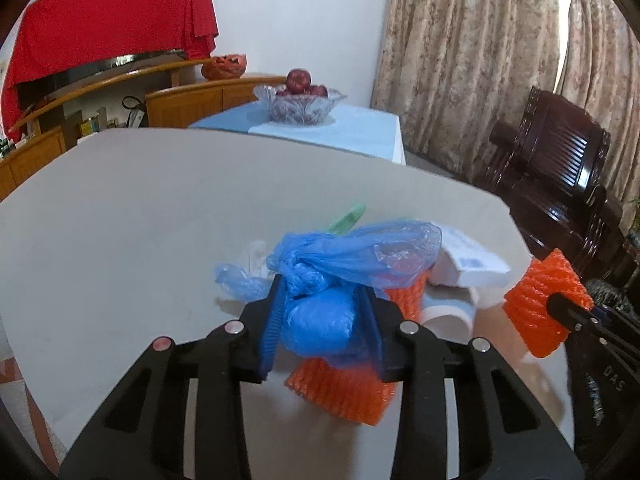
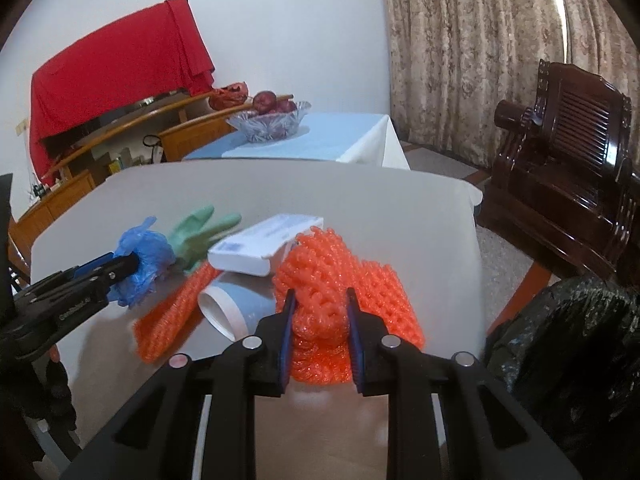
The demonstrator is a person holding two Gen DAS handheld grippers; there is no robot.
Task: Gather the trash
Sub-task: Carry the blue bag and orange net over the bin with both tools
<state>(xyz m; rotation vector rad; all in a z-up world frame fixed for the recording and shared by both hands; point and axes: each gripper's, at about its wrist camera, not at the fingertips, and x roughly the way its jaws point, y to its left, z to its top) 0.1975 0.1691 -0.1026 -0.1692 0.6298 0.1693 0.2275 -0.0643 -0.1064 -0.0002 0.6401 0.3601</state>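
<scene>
My left gripper (image 1: 320, 292) is shut on a crumpled blue plastic bag (image 1: 352, 260) and holds it above the white table (image 1: 140, 220); it also shows in the right wrist view (image 2: 132, 266). My right gripper (image 2: 320, 300) is shut on an orange foam net (image 2: 340, 280), lifted near the table's right edge; it shows in the left wrist view (image 1: 540, 304). A second orange foam net (image 2: 176, 312) lies on the table beside a tipped paper cup (image 2: 236, 312), a white box (image 2: 268, 244) and a green glove (image 2: 200, 228).
A black trash bag (image 2: 568, 352) sits at the right, off the table edge. A dark wooden chair (image 2: 568, 152) stands beyond it. A glass bowl of fruit (image 2: 268, 120) is on a blue-clothed table behind. A clear plastic scrap (image 1: 252, 256) lies left of the pile.
</scene>
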